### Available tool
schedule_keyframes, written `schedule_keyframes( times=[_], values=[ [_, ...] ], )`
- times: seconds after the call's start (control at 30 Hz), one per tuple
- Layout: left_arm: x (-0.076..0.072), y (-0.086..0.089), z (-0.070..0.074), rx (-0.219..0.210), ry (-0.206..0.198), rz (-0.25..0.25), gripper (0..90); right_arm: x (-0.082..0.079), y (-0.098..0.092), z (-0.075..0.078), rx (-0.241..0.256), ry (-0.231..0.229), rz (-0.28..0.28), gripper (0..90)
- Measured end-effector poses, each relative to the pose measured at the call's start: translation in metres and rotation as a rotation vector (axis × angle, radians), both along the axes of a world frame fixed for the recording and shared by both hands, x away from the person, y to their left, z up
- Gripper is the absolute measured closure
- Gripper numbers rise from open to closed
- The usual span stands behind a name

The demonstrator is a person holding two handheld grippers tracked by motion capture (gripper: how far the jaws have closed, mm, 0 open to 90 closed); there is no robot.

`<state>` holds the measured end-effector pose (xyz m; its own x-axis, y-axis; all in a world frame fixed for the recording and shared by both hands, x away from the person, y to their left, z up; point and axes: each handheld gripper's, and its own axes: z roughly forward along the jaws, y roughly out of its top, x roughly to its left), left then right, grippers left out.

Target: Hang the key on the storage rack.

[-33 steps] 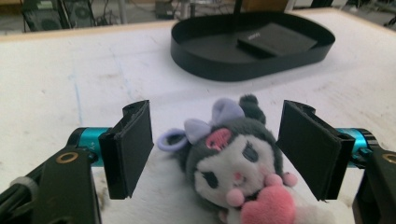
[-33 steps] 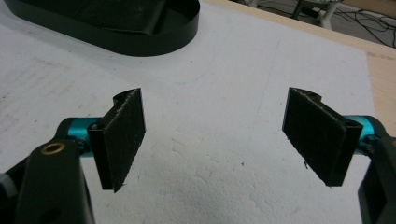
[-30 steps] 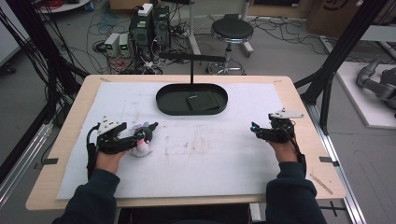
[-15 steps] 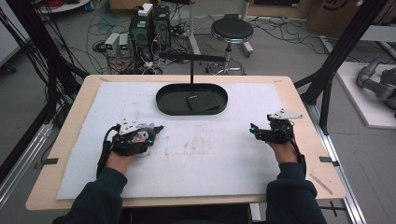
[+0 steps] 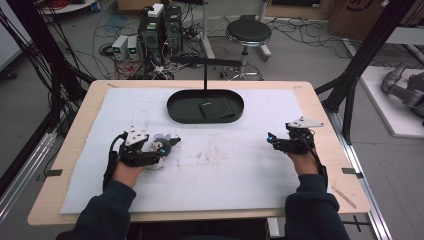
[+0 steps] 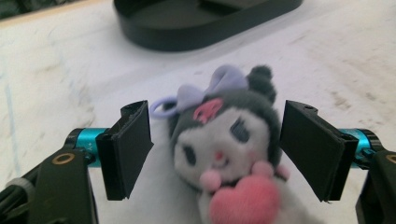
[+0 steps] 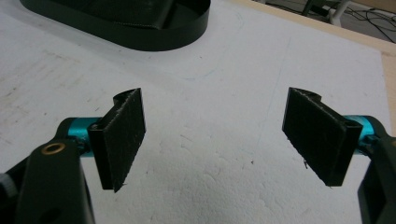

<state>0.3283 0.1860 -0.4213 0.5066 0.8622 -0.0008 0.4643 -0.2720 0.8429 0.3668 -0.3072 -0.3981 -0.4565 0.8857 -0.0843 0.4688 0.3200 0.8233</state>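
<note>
The left claw (image 6: 215,154) sits wide open with a little plush toy (image 6: 226,149) right between its jaws, and neither pad looks to be pressing on it yet; there's a visible gap on both sides of the head. The toy is a grey-and-white character with a purple bow and a pink heart at its chest, lying on the white mat. In the high view the left claw (image 5: 167,145) is on the left half of the bench (image 5: 320,95), with the plush toy (image 5: 161,147) tucked in at its tips.

The right claw (image 7: 215,135) is also spread wide and has nothing in it, just bare mat between the jaws. From above, the right claw (image 5: 272,141) hangs over the right side of the bench, well apart from the toy.

Progress-wise this looks like the very start of a pick: the claw is lined up around the toy but the squeeze isn't done. The black oval tray (image 5: 175,107) further back, holding a flat dark square (image 5: 216,109), seems the likely drop spot, so closing, lifting and carrying are all still left.
</note>
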Motion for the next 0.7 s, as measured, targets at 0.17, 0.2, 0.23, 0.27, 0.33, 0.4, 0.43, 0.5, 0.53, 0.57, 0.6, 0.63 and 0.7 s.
schedule_keyframes(
  times=[0.17,0.2,0.23,0.27,0.33,0.4,0.43,0.5,0.53,0.57,0.6,0.63,0.7],
  values=[
    [0.002,-0.002,-0.012,-0.010,0.103,0.002,22.7,-0.001,0.000,0.000,0.001,0.004,0.003,21.7],
    [0.002,-0.002,-0.013,-0.008,0.111,-0.004,22.8,-0.001,0.000,0.000,0.005,0.004,0.002,21.7],
    [0.003,-0.003,-0.013,-0.015,0.119,-0.028,25.4,-0.001,0.000,0.000,0.005,0.003,0.001,21.7],
    [0.003,-0.005,-0.013,-0.007,0.123,-0.051,33.1,-0.001,0.000,0.000,0.003,0.002,0.001,21.7],
    [0.002,-0.008,-0.014,0.007,0.119,-0.055,36.1,-0.001,0.000,0.000,0.001,0.001,0.002,21.7],
    [0.003,-0.006,-0.013,-0.002,0.127,-0.055,38.7,-0.001,0.000,0.000,0.002,-0.003,0.003,21.8],
    [0.003,-0.005,-0.013,-0.009,0.129,-0.054,40.0,-0.001,0.000,0.000,0.000,-0.002,0.005,21.8],
    [0.003,-0.004,-0.013,-0.014,0.130,-0.059,43.3,-0.001,0.000,0.000,-0.001,-0.001,0.007,21.8],
    [0.003,-0.004,-0.012,-0.014,0.127,-0.059,44.5,-0.002,0.000,0.000,0.001,0.000,0.006,21.8],
    [0.003,-0.003,-0.012,-0.013,0.123,-0.062,45.4,-0.002,0.001,0.000,0.000,0.000,0.006,21.8],
    [0.003,-0.003,-0.011,-0.017,0.119,-0.061,46.1,-0.002,0.001,0.001,0.001,-0.001,0.007,21.8],
    [0.004,-0.002,-0.011,-0.023,0.113,-0.061,46.7,-0.002,0.000,0.001,0.000,0.000,0.007,21.8],
    [0.004,-0.001,-0.008,-0.030,0.090,-0.063,47.6,-0.003,0.000,0.001,0.004,-0.001,0.004,21.8]
  ],
)
